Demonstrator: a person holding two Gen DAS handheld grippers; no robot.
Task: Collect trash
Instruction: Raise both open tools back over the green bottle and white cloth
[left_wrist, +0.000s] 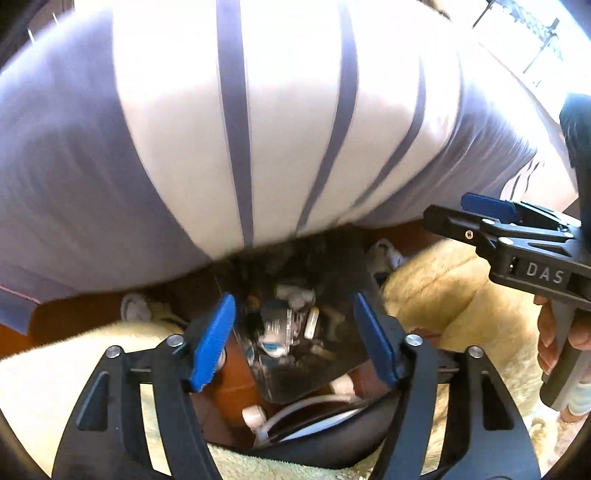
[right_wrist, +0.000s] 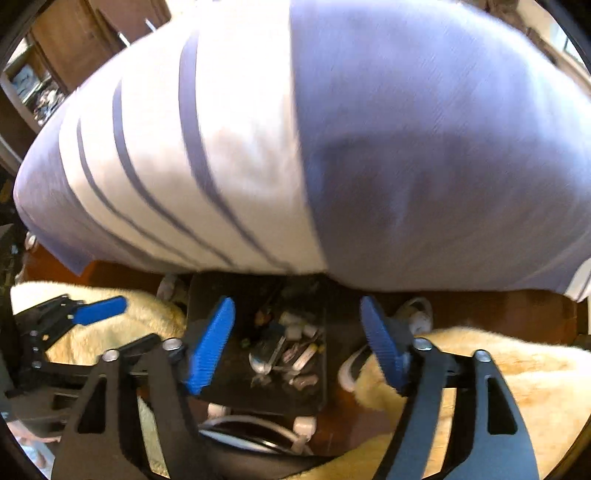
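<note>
Nearest the lenses, both tools hang with their blue-padded fingers spread wide and gripping nothing: the left gripper (left_wrist: 291, 339) and the right gripper (right_wrist: 297, 345) each frame the same dark bin from above. Directly under the fingers lie a white cable (left_wrist: 306, 406) and white plugs (right_wrist: 304, 424) on a dark rounded object, resting against the reddish-brown wooden floor (right_wrist: 498, 310). Just beyond them sits the bin (right_wrist: 229, 391) — a dark, square-sided container holding the collected trash (right_wrist: 291, 350), a jumble of small white capsules, foil scraps and wrappers, sharper in the right wrist view than in the blurred left one. Cream fleece rugs (left_wrist: 461, 295) flank the bin on both sides, touching or nearly touching its walls. A crumpled white wad (left_wrist: 135, 306) lies on the floor near the bin's far left corner, and a pale shoe-like shape (right_wrist: 417, 314) rests by its right side; what it is cannot be told. In the left wrist view the right tool enters from the right edge, held by a hand (left_wrist: 554, 332) on its grey handle. Farthest off, a person's lilac-and-white striped garment (left_wrist: 258, 129) — motion-blurred — fills the upper frame, with wooden cabinets (right_wrist: 74, 44) behind
</note>
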